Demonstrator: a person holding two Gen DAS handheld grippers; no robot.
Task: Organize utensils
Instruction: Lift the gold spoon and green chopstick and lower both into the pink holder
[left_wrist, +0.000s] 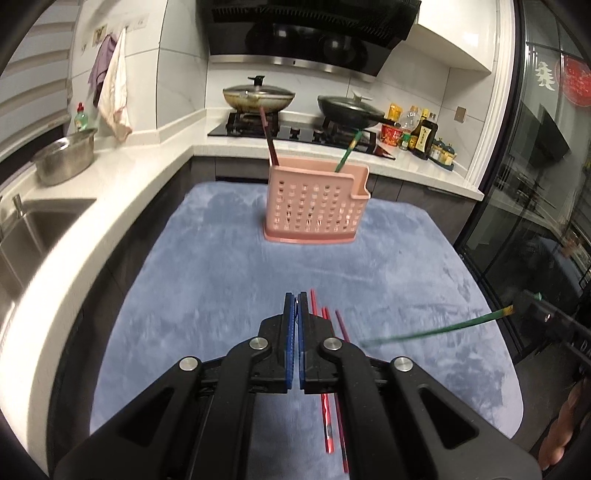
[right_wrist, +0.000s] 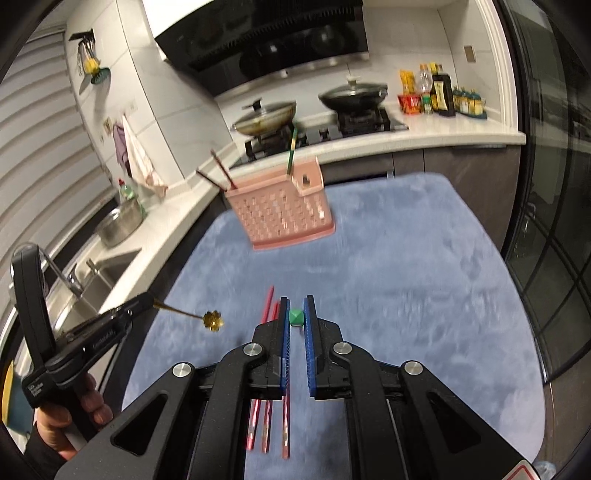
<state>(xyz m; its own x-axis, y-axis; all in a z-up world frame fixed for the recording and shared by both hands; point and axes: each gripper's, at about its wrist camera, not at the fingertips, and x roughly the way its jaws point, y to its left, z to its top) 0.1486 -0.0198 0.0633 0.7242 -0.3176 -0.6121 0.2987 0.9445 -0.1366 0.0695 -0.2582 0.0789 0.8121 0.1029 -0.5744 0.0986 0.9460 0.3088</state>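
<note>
A pink perforated holder (left_wrist: 314, 206) (right_wrist: 280, 214) stands at the far side of the blue mat (left_wrist: 207, 280) (right_wrist: 406, 295). It holds dark red chopsticks (left_wrist: 269, 140) on its left and a green chopstick (left_wrist: 347, 151) on its right. My left gripper (left_wrist: 296, 295) (right_wrist: 147, 300) is shut on a thin gold stick with a flower-shaped head (right_wrist: 212, 320). My right gripper (right_wrist: 295, 301) (left_wrist: 524, 301) is shut on another green chopstick (left_wrist: 436, 330), seen end-on (right_wrist: 295, 316) in the right wrist view. Both grippers are above the mat. Three red chopsticks (left_wrist: 328, 424) (right_wrist: 266, 417) lie on the mat under them.
A white counter (left_wrist: 147, 155) wraps the left and back, with a sink (left_wrist: 33, 229), a steel bowl (left_wrist: 64, 158), a stove with two lidded pans (left_wrist: 258, 98) and bottles (left_wrist: 424, 134). A glass door (left_wrist: 535, 206) is on the right. A hand (right_wrist: 74, 417) grips the left tool.
</note>
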